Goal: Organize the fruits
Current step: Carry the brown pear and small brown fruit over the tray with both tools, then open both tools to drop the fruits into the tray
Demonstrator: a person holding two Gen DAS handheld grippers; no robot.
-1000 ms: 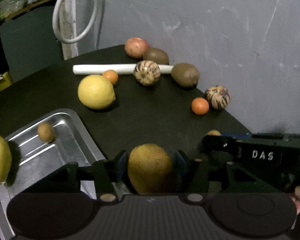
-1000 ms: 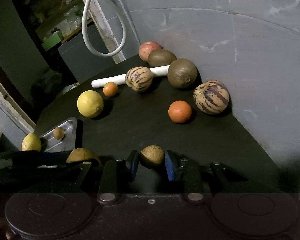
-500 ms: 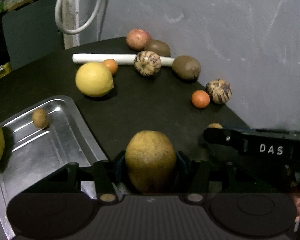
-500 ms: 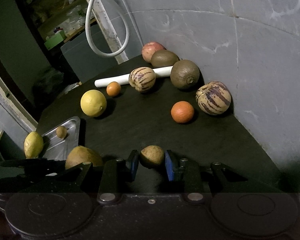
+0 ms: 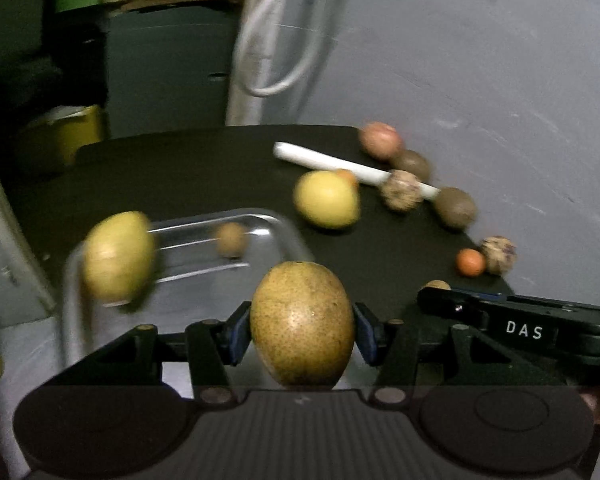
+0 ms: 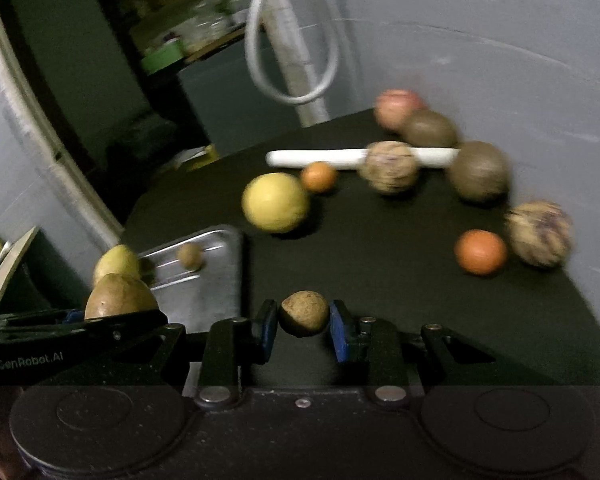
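Now both loads are seen carried nearer the shiny metal tray (image 5: 284, 228) than a second ago, the left gripper (image 5: 302, 334) clamped on a large speckled yellow-brown oval fruit (image 5: 302, 328), the right gripper (image 6: 303, 330) closed on a small round tan fruit (image 6: 304, 313), so delivery is judged imminent.

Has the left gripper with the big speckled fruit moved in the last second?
Yes. The left gripper, shut on the big speckled fruit, has swung toward the metal tray, which now sits directly behind it rather than off to the left.

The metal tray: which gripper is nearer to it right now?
Left. The left gripper, shut on a large speckled fruit, is over the metal tray; the right gripper, with a small brown fruit, is over the dark tabletop beside it.
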